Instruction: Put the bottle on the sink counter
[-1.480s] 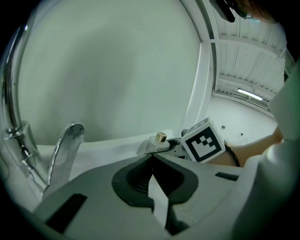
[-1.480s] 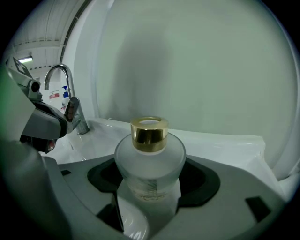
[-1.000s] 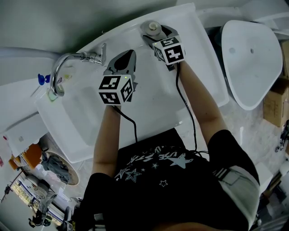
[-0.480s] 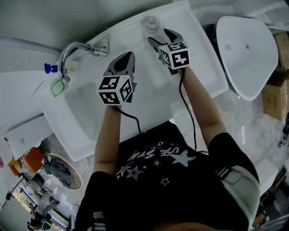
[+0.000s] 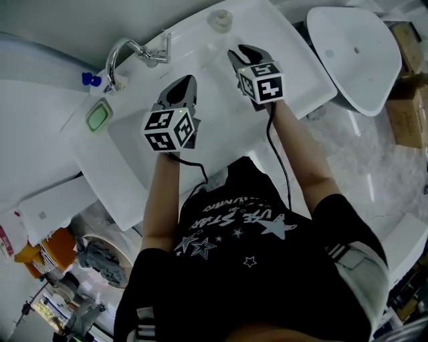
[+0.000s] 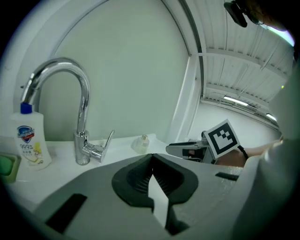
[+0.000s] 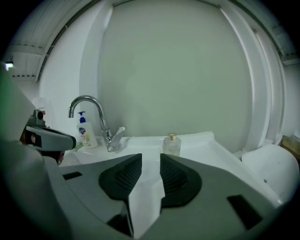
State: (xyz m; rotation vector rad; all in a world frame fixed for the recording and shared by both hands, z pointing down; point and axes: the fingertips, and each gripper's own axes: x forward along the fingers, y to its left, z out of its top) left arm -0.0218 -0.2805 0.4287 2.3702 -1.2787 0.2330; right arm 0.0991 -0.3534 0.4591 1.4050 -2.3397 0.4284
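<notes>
White plastic under a blue pump cap, the soap bottle (image 6: 28, 140) at the back left corner of the bench (image 5: 297, 77) bears a blue shield emblem above yellow artwork. Its print is too small to read. Beside it lies a green pad in a dish (image 5: 98, 115). Each gripper carries a cube of black-and-white square markers. The person's black shirt (image 5: 267, 280) shows white stars and lettering in which "STAR" can be made out.

The bench is a glossy white sink unit with a basin sunk into it, set against a plain, pale grey-green wall. A chrome gooseneck tap (image 5: 127, 52) with a side lever rises from the back edge, right of the soap bottle. Beyond the bench's right edge sits a loose white basin (image 5: 354, 53), with cardboard boxes (image 5: 409, 100) further right and pale stone-patterned floor (image 5: 374, 153) below.

The left gripper (image 5: 184, 81) hangs over the sunk basin, its jaws pressed together with nothing between them. The right gripper (image 5: 242, 52), over the bench's right part, has just been closing. A narrow gap shows between its jaws and holds nothing.

The bottle (image 5: 220, 20), small clear glass with a gold cap, stands upright at the back right corner of the bench, right of the tap. Its long axis is vertical with the cap uppermost, and it is clear of both grippers.
</notes>
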